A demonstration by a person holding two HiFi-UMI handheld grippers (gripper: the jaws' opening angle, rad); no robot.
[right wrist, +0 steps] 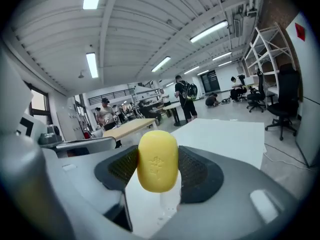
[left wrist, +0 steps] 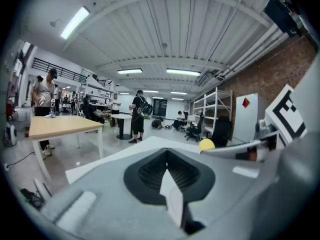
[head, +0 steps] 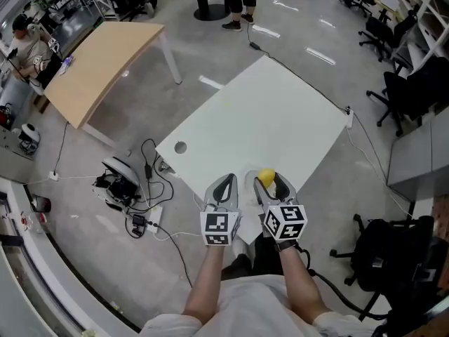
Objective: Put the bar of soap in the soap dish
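1. White rectangular worktop [head: 266, 111]: mostly bare. Both tools are held over its near edge, close to the person's body. This reads as a start or carrying position, not a placing one.
2. Right claw [head: 269, 180]: clenched on the soap, with its dark ribbed pads pressing on the bar's two long sides. The side grip leaves the bar's underside free, which I judge suits setting it down into a dish.
3. Left claw [head: 224, 181]: closed, with nothing between its pads. It is held just beside the right one, apparently idle or kept ready to steady something.
4. Yellow oval bar of soap [right wrist: 157, 160]: upright in the right claw with its stamped face outward. It is lifted clear of the worktop and is not in any dish.
5. Soap dish: cannot be made out with certainty. A pale glassy shape [right wrist: 166, 201] directly under the bar may be the dish, but it is white on white and its outline is lost. The marker cubes hide the person's hands.
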